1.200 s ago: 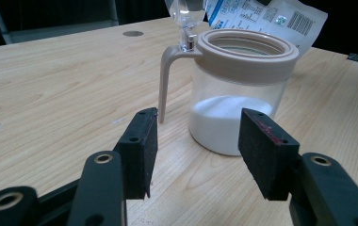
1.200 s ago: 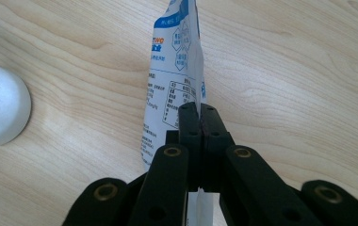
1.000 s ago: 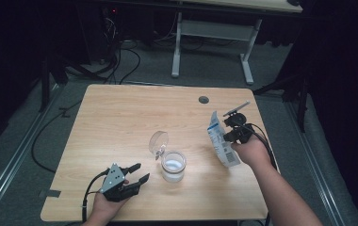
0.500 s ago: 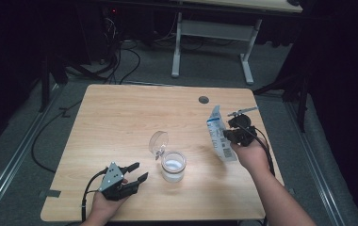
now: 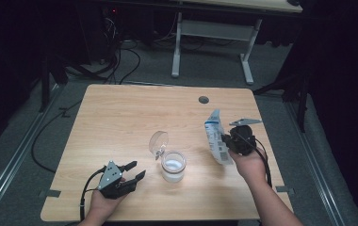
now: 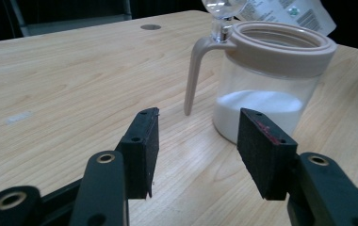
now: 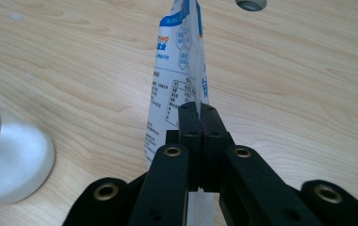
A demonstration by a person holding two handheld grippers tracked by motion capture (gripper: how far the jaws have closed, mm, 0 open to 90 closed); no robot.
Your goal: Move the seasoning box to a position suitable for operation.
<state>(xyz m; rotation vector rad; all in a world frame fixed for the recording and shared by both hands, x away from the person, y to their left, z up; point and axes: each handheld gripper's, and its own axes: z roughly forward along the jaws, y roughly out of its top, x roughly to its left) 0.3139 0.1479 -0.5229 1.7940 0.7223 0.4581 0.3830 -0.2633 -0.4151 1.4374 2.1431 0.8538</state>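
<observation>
Pouch (image 5: pixel 216 137) upright (long axis vertical)

Black tongs (image 7: pixel 199 110) pinching printed pouch (image 7: pixel 179 66), wooden table (image 7: pixel 299 84)

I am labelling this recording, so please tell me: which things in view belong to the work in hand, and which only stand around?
Belong to the work:
- white pouch, clamped in the right gripper
- open jar with white powder
- left gripper, open, aimed at the jar

Only around:
- second table behind
- floor cables
</observation>
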